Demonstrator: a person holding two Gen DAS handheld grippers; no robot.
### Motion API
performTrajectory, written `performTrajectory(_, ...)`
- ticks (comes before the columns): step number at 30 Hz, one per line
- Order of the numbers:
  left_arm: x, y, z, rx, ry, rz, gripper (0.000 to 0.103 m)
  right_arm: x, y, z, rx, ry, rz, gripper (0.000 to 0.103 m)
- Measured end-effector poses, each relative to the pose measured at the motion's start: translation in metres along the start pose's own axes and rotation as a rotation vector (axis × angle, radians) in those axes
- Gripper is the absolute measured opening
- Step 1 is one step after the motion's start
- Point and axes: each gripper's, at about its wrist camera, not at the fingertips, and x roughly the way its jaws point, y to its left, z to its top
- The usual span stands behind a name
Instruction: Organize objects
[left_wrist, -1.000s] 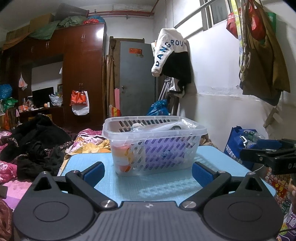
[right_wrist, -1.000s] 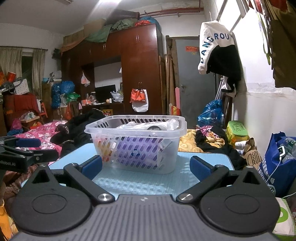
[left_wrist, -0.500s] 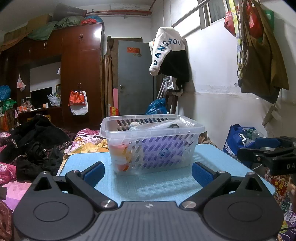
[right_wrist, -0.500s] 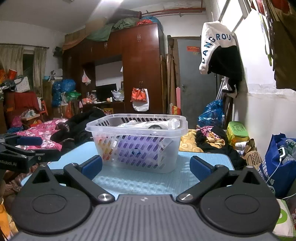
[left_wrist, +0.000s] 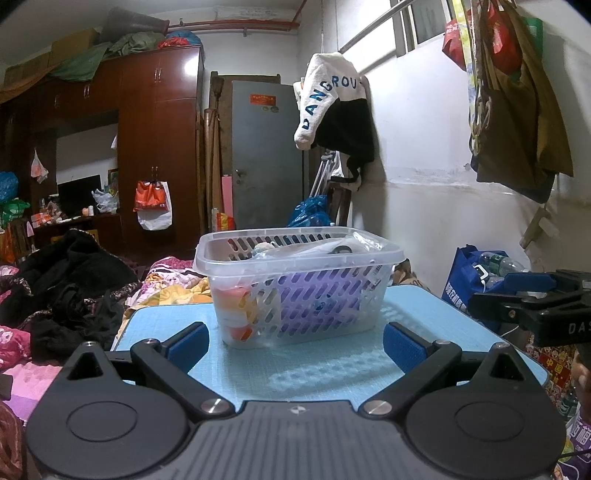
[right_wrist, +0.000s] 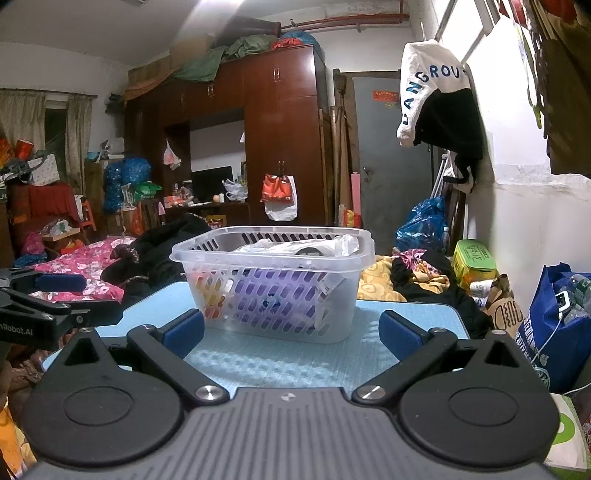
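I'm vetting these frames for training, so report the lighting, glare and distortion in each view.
Left wrist: fisheye bends the wall and wardrobe; glare on its glossy doors; the basket casts a slotted shadow toward the camera on the blue mat; focus is sharp. Right wrist: same barrel distortion, dark corners, a blown-out ceiling streak, overexposed white wall at right, basket crisp.

Dark red-brown wooden wardrobe (right_wrist: 284, 122), grey metal door (left_wrist: 267, 155), white-and-black hanging jacket (left_wrist: 332, 110), black clothes heap (left_wrist: 66, 288) on bed.
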Motion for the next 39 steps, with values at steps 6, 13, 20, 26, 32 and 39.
performTrajectory(6,0.0006,-0.0004,0.0000,0.002,-0.001,-0.004,0.101,-0.0014,-0.0013,-0.0002,0.004,-0.001,0.010,0.103)
performTrajectory(13,0.0022,-0.0014,0.0002,0.005,0.003,-0.008,0.101,-0.0025,-0.0032,0.0004,0.010,0.000,0.007,0.103)
performTrajectory(20,0.0024,0.0003,0.0004,0.000,0.005,-0.010,0.101,-0.0023,-0.0025,0.0005,0.005,0.006,0.010,0.103)
performTrajectory(26,0.0035,0.0000,0.0013,-0.003,0.009,-0.009,0.101,-0.0015,-0.0025,0.0003,0.006,0.007,0.010,0.103)
performTrajectory(32,0.0035,0.0003,0.0016,-0.003,0.009,-0.009,0.101,-0.0014,-0.0026,0.0002,0.006,0.007,0.011,0.103)
performTrajectory(39,0.0044,-0.0001,0.0010,-0.002,0.012,-0.009,0.101,-0.0016,-0.0024,0.0003,0.006,0.007,0.011,0.103)
